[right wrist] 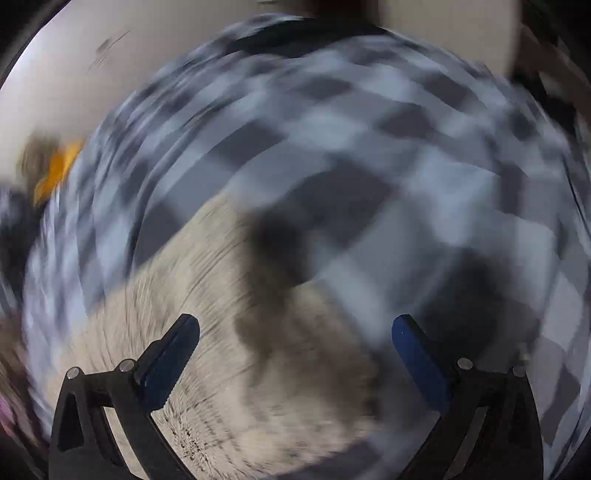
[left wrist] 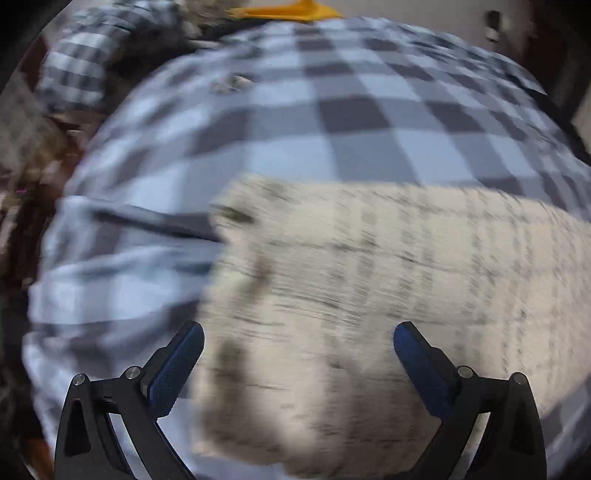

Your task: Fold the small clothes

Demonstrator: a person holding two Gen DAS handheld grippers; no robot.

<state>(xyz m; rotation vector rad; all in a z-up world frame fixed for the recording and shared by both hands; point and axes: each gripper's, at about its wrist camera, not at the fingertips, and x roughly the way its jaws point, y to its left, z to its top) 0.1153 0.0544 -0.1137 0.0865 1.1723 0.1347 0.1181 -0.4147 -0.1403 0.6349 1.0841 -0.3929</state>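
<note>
One cream garment (left wrist: pixel 369 288) with thin dark lines is seen lying flat on a blue-and-grey checked cover (left wrist: pixel 332 122), directly ahead of both cameras; in the right wrist view the same garment (right wrist: pixel 207 332) fills the lower left, with the checked cover (right wrist: pixel 369 147) beyond it. Both views are blurred, so folds and edges cannot be made out finely. Two grippers are counted. The left gripper (left wrist: pixel 298 343) is held above the garment with its jaws spread wide and nothing between them. The right gripper (right wrist: pixel 295 338) is likewise spread wide and empty, over the garment's edge. One orange object (left wrist: pixel 284 11) is seen at the far edge of the cover, also visible at the left (right wrist: pixel 55 170) in the right wrist view.
</note>
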